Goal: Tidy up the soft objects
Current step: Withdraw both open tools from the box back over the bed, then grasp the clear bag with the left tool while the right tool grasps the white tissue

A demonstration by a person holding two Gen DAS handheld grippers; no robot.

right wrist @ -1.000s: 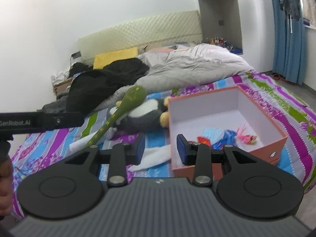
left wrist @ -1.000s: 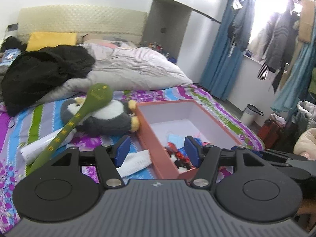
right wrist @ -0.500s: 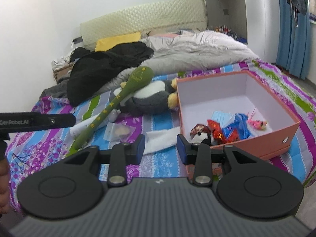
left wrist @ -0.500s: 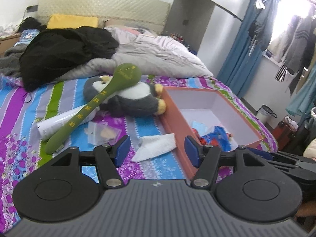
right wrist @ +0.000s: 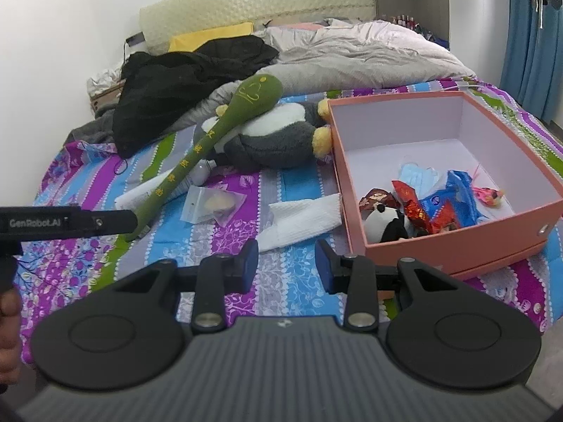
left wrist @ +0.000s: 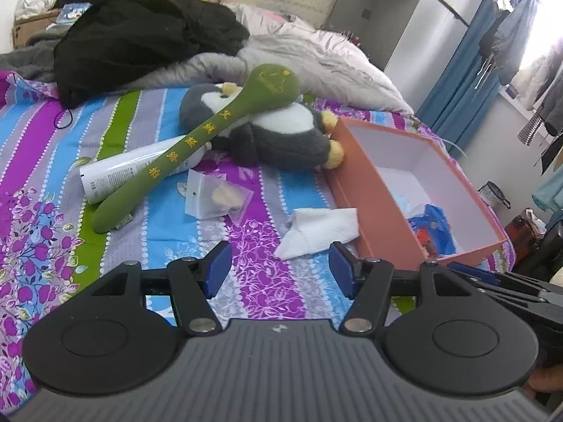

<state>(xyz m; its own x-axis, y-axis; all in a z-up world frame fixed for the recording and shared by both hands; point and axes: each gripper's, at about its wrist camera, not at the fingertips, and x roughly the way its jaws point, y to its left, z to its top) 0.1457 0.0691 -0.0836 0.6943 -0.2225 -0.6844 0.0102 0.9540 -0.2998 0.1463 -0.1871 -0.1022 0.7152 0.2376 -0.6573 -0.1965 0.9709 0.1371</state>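
A grey penguin plush [left wrist: 278, 133] [right wrist: 274, 137] lies on the striped bedspread with a long green soft mallet [left wrist: 197, 144] [right wrist: 207, 144] across it. A folded white cloth [left wrist: 320, 230] [right wrist: 302, 219] lies beside the open pink box [left wrist: 373, 190] [right wrist: 454, 246], which holds a small panda toy [right wrist: 383, 221], wrappers and a mask. A clear bag with a soft item [left wrist: 218, 195] [right wrist: 214, 204] lies near the cloth. My left gripper [left wrist: 278, 269] is open and empty just short of the cloth. My right gripper [right wrist: 286, 263] is open and empty near the cloth.
A white tube [left wrist: 130, 172] lies under the mallet. A black garment [left wrist: 140, 38] and a grey duvet [right wrist: 352, 59] are piled at the head of the bed. A bin [left wrist: 494, 193] and hanging clothes stand right of the bed.
Both grippers have tilted down and moved left toward the bedspread. The cloth, bag and tube have come into fuller view. Both stay open.
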